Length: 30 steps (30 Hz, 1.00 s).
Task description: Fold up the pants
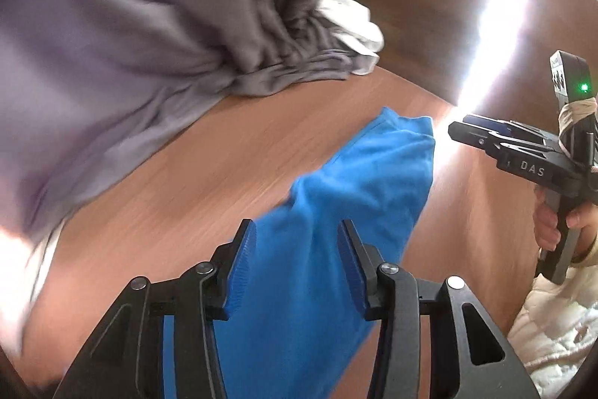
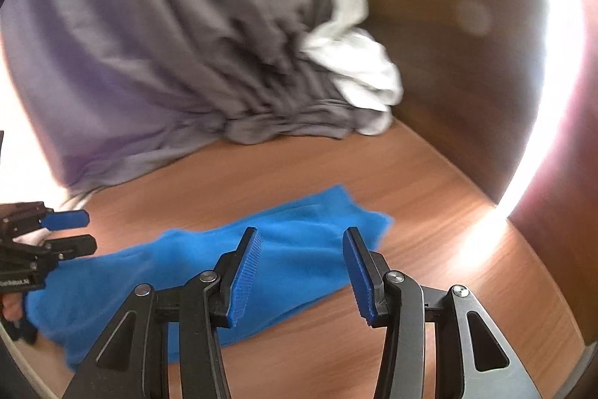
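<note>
The blue pants [image 2: 231, 272] lie bunched on the wooden counter [image 2: 429, 212] before grey curtains [image 2: 168, 43], while the left gripper [image 1: 297, 262] and right gripper [image 2: 299, 272] hover above, jaws released, gripping nothing.

I see the folded blue fleece pants [image 2: 209, 272] lying on the brown wood-grain table [image 2: 429, 212], a long bundle. Behind them, the hanging grey pleated curtain [image 2: 168, 43] bunches on the tabletop. My left gripper [image 2: 74, 230] hovers left of the right gripper [image 2: 299, 268], pants beneath both.
</note>
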{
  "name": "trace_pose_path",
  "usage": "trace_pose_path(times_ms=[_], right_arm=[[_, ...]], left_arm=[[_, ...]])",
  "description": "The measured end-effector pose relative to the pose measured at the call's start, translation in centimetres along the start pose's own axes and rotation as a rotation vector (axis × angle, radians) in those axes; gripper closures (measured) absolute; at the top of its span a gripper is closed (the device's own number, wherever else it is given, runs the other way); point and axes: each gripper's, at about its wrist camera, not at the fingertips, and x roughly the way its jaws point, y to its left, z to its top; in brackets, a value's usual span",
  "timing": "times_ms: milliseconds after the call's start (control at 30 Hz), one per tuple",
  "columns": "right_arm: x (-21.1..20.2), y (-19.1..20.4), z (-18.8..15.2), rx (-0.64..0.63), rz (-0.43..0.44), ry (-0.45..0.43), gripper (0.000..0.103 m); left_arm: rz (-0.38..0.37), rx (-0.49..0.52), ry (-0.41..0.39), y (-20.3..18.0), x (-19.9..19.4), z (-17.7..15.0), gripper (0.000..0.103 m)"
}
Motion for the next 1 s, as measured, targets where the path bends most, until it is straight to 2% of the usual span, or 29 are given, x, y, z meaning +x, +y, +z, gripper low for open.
trace_pose_path(times_ms=[133,233,433,600,733,833,933,1000], right_arm=[[-1.8,3.9,-1.3,-0.032,0.119,0.016,0.057],[-2.8,7.0,-2.9,-0.085,0.16,0.015,0.057],[-5.0,12.6,-5.7,-0.103,0.163,0.017,0.057],[-6.7,18.2,-8.1,-0.092,0.142,0.013,0.057],[-6.9,22.9,-10.3,-0.097,0.137,0.027,0.057],[-6.5,25.6,-11.5,-0.098,0.116,0.047,0.057],[-5.1,28.1,-12.3,-0.087,0.079,0.091,0.057],[-4.2,29.2,-12.3,-0.077,0.067,0.118,0.057]], left_arm=[[0.056,-0.076,-0.004,1.9,-3.5,-3.6,0.057],[0.104,-0.099,-0.001,3.5,-5.5,-6.3,0.056],[0.147,-0.107,0.013,7.7,-9.6,-11.4,0.052],[0.163,-0.07,0.032,12.1,-12.2,-14.7,0.05],[0.152,-0.006,0.066,15.8,-12.6,-15.8,0.05],[0.122,0.066,0.107,18.3,-11.5,-15.6,0.048],[0.053,0.146,0.165,20.4,-9.6,-15.1,0.048],[-0.038,0.212,0.218,21.8,-7.9,-14.5,0.048]])
